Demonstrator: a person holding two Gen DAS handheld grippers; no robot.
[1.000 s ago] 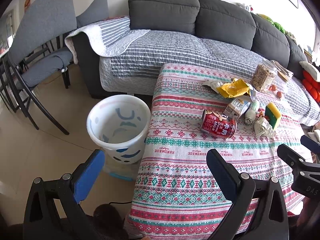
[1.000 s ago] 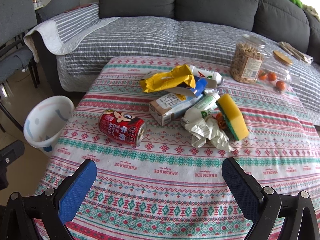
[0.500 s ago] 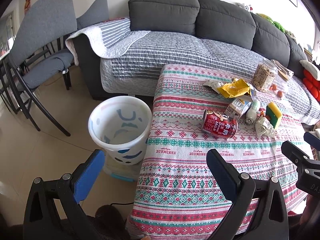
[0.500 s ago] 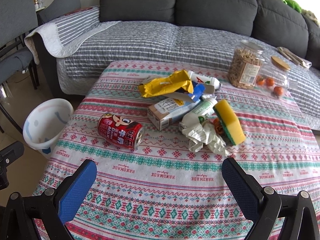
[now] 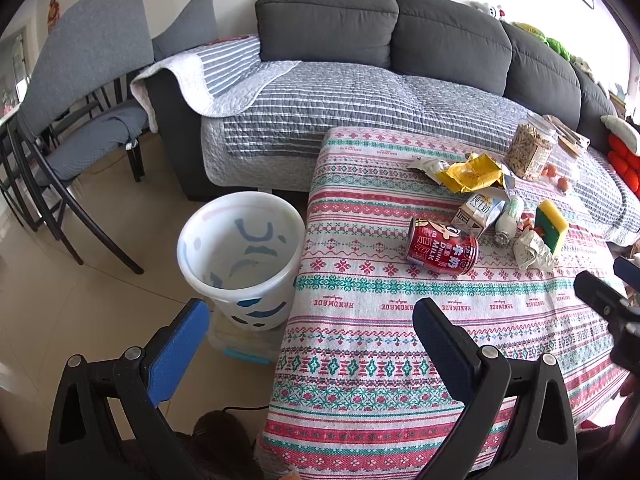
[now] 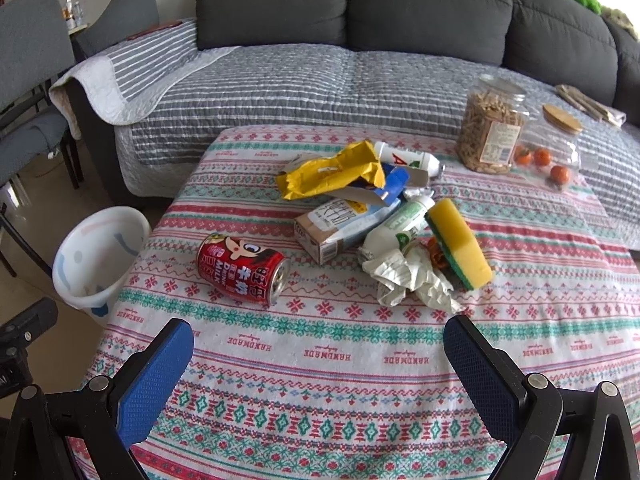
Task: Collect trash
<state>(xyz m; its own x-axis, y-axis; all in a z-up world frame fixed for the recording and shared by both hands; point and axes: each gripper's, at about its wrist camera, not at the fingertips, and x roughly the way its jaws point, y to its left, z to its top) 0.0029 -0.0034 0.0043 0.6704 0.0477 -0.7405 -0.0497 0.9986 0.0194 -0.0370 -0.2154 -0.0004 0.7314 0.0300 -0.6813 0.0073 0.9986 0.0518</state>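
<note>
Between the right gripper's (image 6: 318, 344) blue pads there is nothing but patterned cloth: jaws spread wide, holding nothing, hovering over the near edge of the table (image 6: 360, 400). Over the last second this view has crept in; the litter sits larger and lower in frame than it did, so the right tool is closing on the pile. Nearest is the red drink can (image 6: 242, 269), lying on its side with its opened top toward the camera, apart from the rest. Just behind it lies a flattened milk carton (image 6: 340, 224) under a crumpled yellow wrapper (image 6: 332, 172), with a small white bottle (image 6: 394, 226) leaning against the carton, a ball of crumpled paper (image 6: 408, 276) in front, and a yellow-and-green sponge (image 6: 460, 244) touching that paper.

Over to the left gripper (image 5: 310, 320): also released, empty, its pads straddling the table edge and the white bin (image 5: 240, 248) on the floor beside the table. That view has barely shifted, only drifted slightly. The bin looks empty, so nothing has been collected yet.

Further back, a jar of snacks (image 6: 490, 132) and a clear container of small oranges (image 6: 548, 152) stand near the sofa (image 6: 360, 12); I would judge those are not trash.

My read: this is the approach for the first pick, probably the can. Being round, it may roll if a pad nudges it.
</note>
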